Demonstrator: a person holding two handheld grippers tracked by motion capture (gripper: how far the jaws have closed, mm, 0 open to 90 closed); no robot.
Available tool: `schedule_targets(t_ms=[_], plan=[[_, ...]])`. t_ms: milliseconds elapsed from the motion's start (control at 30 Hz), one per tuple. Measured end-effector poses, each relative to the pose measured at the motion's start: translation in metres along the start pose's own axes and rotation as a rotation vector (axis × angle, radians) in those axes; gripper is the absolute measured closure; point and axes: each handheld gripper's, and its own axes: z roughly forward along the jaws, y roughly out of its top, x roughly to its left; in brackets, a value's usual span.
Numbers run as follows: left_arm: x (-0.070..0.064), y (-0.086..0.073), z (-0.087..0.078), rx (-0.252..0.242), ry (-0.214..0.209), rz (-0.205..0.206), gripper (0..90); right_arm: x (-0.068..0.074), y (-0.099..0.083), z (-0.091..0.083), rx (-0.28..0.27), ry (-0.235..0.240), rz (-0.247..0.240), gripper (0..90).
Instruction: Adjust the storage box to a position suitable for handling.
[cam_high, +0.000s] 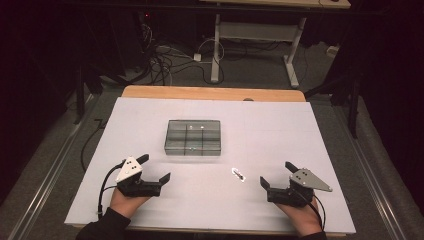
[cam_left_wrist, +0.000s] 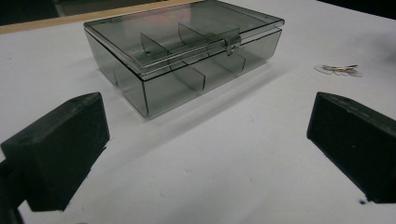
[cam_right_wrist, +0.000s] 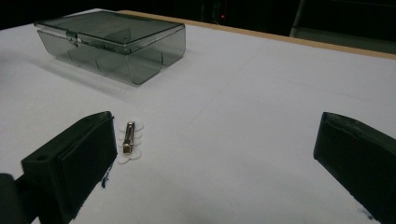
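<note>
A smoky clear plastic box (cam_high: 193, 137) with inner dividers and a shut lid sits mid-table; its metal latch (cam_left_wrist: 231, 44) faces me. A small metal clip on white petal-shaped pads (cam_high: 239, 174) lies on the table in front of the box, to its right. My left gripper (cam_high: 154, 168) rests at the near left, open and empty, aimed toward the box (cam_left_wrist: 187, 51). My right gripper (cam_high: 277, 174) rests at the near right, open and empty; the clip (cam_right_wrist: 129, 141) lies just beside its left jaw, the box (cam_right_wrist: 114, 43) farther off.
The white table sheet (cam_high: 280, 130) has a wooden edge (cam_high: 210, 93) at the far side. Beyond it stand a desk frame (cam_high: 255, 35) and loose cables (cam_high: 165, 60) on the floor. Dark curtains flank both sides.
</note>
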Motion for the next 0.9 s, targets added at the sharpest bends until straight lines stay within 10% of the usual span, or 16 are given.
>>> schedule_targets(t_ms=[900], plan=[[0.0028,-0.0028,-0.005,-0.003,0.014,-0.015,2.8,-0.0026,0.001,0.0071,0.001,0.005,0.013,0.3]])
